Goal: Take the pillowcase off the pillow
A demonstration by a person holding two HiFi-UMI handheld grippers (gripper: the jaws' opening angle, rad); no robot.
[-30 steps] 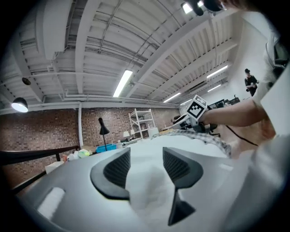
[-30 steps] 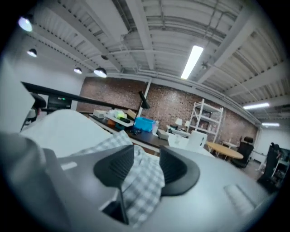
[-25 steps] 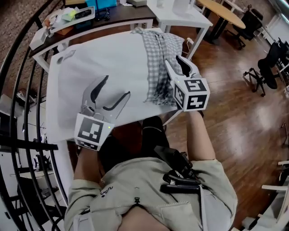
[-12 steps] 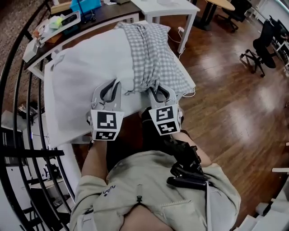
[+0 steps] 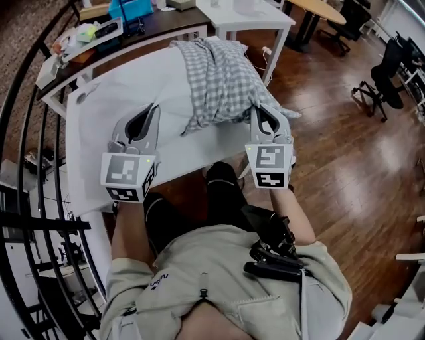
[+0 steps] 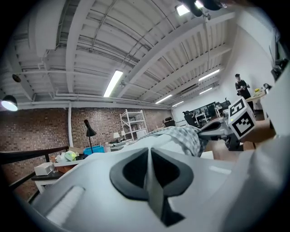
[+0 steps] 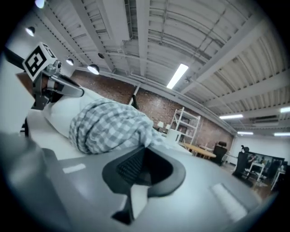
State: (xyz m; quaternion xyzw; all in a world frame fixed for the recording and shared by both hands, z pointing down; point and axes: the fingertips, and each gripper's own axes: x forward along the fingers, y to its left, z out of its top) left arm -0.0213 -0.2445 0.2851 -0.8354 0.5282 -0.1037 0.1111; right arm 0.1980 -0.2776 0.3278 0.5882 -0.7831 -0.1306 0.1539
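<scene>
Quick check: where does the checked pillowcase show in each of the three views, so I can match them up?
Head view: checked pillowcase bunched at upper centre, over the right end of the white pillow.
Left gripper view: right of centre, beyond the left claw.
Right gripper view: left of centre, running down to the right claw.
Shared landmark: the white pillow, also at and.

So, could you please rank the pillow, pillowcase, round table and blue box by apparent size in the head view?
1. Pillow, largest.
2. Pillowcase.
3. Round table.
4. Blue box, smallest.
The last two are cut by the frame's edge, so true size is unsure.
</scene>
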